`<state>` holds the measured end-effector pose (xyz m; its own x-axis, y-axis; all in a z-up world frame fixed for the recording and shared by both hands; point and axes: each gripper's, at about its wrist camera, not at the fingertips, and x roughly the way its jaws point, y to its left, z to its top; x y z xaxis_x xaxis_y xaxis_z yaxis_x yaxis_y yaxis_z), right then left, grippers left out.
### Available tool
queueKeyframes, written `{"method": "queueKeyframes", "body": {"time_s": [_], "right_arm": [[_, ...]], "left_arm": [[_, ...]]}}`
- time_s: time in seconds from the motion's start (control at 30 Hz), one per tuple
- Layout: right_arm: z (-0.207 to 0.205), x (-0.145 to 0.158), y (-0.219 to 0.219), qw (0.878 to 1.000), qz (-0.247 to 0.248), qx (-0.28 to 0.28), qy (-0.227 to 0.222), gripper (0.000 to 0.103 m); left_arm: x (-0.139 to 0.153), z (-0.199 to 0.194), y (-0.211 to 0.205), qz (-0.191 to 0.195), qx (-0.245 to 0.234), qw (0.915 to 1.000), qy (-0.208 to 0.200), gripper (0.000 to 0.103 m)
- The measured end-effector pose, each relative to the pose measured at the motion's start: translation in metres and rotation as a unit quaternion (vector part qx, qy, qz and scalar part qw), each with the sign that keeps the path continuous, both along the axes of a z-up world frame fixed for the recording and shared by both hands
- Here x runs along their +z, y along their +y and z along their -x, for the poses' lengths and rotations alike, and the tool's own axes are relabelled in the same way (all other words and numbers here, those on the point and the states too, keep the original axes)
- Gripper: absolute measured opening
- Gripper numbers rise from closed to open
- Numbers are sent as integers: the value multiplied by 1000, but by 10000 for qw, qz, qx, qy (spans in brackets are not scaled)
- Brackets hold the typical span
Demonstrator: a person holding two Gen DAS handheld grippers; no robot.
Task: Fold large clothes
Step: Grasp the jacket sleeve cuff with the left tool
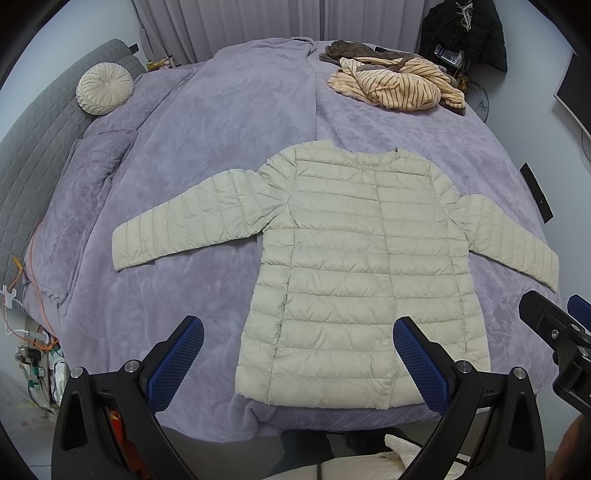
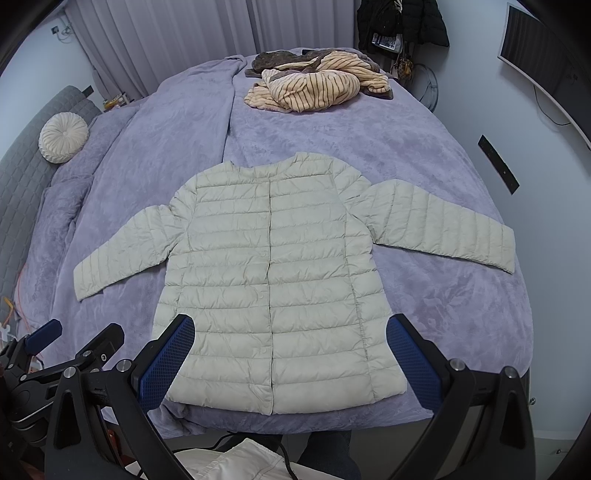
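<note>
A pale cream quilted puffer jacket [image 1: 354,266] lies flat, front up and buttoned, on a purple blanket [image 1: 207,122], both sleeves spread out to the sides. It also shows in the right wrist view [image 2: 273,280]. My left gripper [image 1: 299,354] is open and empty, hovering above the jacket's hem near the bed's front edge. My right gripper [image 2: 290,354] is open and empty, held above the hem too. The right gripper shows at the right edge of the left wrist view [image 1: 554,325]. The left gripper shows at the lower left of the right wrist view [image 2: 77,339].
A crumpled striped beige garment [image 1: 399,86] with a brown one lies at the far end of the bed. A round cream cushion [image 1: 104,88] rests by the grey headboard [image 1: 29,140] at left. Dark coats [image 2: 402,22] hang at the back. Cables hang at the left bedside.
</note>
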<state>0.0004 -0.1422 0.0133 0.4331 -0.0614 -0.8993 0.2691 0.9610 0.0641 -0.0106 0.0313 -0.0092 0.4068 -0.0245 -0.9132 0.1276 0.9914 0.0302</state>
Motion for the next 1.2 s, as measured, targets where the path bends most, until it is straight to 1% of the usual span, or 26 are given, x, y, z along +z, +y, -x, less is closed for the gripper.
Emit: {"method": "queueKeyframes", "body": {"time_s": [0.17, 0.33, 0.47, 0.53, 0.6, 0.67, 0.73, 0.83, 0.97, 1.07, 1.2], "right_arm": [[2, -2, 1, 10000, -15, 3, 22, 103], [3, -11, 11, 10000, -25, 11, 58, 103], [1, -17, 14, 9999, -120, 12, 106, 103], [3, -18, 13, 9998, -178, -70, 23, 103], [-1, -18, 11, 9998, -193, -65, -30, 103], [-15, -21, 11, 9997, -224, 42, -86, 103], [-21, -30, 18, 9990, -378, 241, 15, 103], [-40, -51, 30, 9963, -606, 461, 398, 103], [-57, -84, 56, 9919, -478, 793, 864, 103], [-73, -112, 74, 9881, -460, 984, 1092, 103], [-106, -146, 99, 9846, -377, 1267, 1143, 103]], "left_arm": [[-4, -4, 1, 35, 23, 10000, 58, 103], [-6, -9, 1, 23, 73, 9999, 130, 103], [-9, -15, 6, 209, 46, 9995, 215, 103], [-10, -20, 13, 290, 78, 9993, 228, 103], [-13, -29, 22, 413, 150, 9986, 288, 103], [-21, -37, 35, 582, 272, 9973, 370, 103], [-31, -46, 49, 709, 406, 9957, 444, 103], [-52, -59, 75, 815, 650, 9933, 490, 103], [-88, -81, 114, 929, 1053, 9887, 529, 103], [-120, -99, 150, 1272, 1457, 9792, 619, 103], [-162, -124, 196, 1478, 1916, 9684, 605, 103]]}}
